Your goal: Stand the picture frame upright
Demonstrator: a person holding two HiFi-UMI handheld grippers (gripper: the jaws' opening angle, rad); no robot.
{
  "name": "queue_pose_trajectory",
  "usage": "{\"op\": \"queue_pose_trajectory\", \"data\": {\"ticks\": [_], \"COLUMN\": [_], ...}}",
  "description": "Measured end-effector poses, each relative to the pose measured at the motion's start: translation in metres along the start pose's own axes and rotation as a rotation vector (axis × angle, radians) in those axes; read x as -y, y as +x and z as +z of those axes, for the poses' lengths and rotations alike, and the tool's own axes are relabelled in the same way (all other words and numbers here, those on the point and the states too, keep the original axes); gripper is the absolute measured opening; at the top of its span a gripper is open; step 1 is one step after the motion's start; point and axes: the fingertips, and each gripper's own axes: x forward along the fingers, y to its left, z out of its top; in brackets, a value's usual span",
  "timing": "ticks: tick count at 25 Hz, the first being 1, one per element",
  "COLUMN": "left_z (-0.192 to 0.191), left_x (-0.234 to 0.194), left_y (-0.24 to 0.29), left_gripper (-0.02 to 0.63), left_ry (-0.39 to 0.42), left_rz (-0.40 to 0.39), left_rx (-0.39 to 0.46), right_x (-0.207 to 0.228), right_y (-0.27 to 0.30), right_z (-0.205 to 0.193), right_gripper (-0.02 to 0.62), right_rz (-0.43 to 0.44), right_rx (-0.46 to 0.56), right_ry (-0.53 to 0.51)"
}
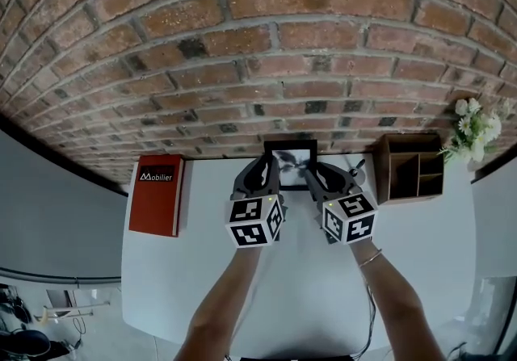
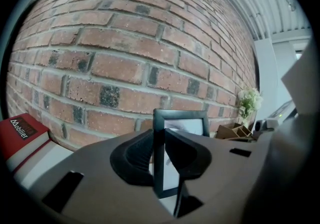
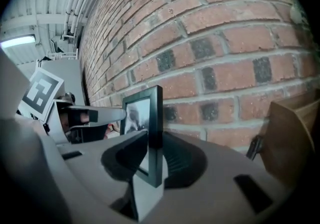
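Head view: we find the picture frame [image 1: 291, 159] upright at the bench's [image 1: 202, 206] far edge, before the brick wall [image 1: 258, 44]. The left gripper [image 1: 271, 170] and right gripper [image 1: 317, 174] flank it.

Left gripper view: the jaws clamp its left rail.

Right gripper view: the jaws clamp its right rail.

We judge that the paired grip guards against tipping.

Left gripper [image 1: 271, 165] and right gripper [image 1: 312, 169] hold the upright picture frame [image 1: 291, 157].
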Motion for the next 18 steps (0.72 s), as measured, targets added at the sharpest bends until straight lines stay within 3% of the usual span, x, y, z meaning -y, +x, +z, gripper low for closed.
{"op": "queue_pose_trajectory", "data": {"ticks": [18], "left_z": [-0.018], "left_x": [-0.007], "left_y": [0.03], "left_gripper": [0.061], "left_ry": [-0.006], "left_rz": [0.006], "left_rx": [-0.036], "right_x": [0.022], "right_y": [0.024], "right_z": [-0.017], "right_gripper": [0.098], "right_rz": [-0.017], "right_rx": [-0.039], "right_ry": [0.021]}}
